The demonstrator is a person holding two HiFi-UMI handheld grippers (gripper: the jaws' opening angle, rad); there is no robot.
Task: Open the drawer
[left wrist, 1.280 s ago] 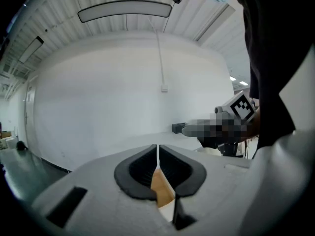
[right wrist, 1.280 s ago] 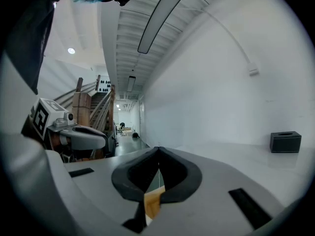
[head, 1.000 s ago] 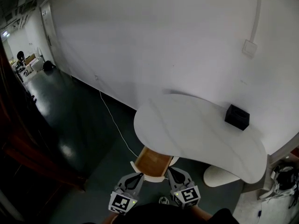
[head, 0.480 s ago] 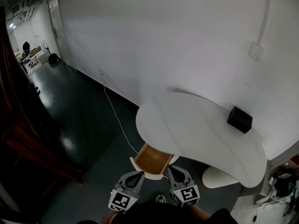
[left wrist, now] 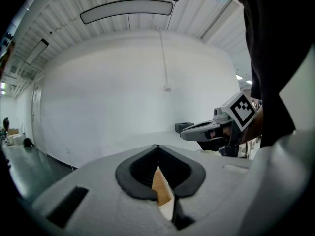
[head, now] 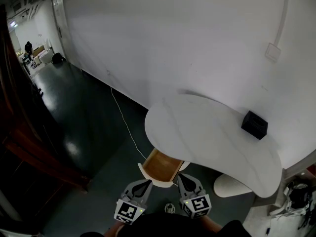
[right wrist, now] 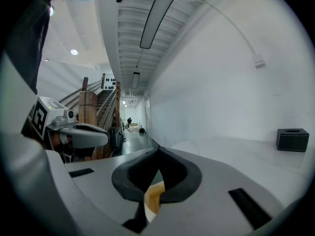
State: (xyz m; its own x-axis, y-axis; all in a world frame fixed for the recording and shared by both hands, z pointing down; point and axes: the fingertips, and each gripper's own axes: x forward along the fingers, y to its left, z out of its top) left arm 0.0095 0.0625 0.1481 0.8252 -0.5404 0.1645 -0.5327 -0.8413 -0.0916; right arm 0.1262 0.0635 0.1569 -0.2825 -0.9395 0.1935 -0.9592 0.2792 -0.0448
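I see the drawer pulled out from under the near edge of the white table. Its inside is light wood and its front panel is white, and it stands open toward me.

Both tongs are low in the head view, just in front of the drawer. The left gripper is at the left corner of the drawer front and the right gripper is at the right corner. They are very near the front panel, but I cannot tell if they touch it.

In the left gripper view the two jaws are together, the tips meet, and nothing is clamped between them. Through the small opening behind the tips I see only the wood of the drawer further away. In the right gripper view it is the same: the jaws are closed on each other, empty, with a piece of the wooden drawer showing below the tips. Each gripper points almost level toward the table.

A black box sits on the far right part of the table top, well apart from the drawer. Behind the table is a white wall. A thin cable runs over the dark floor from the wall toward the drawer.
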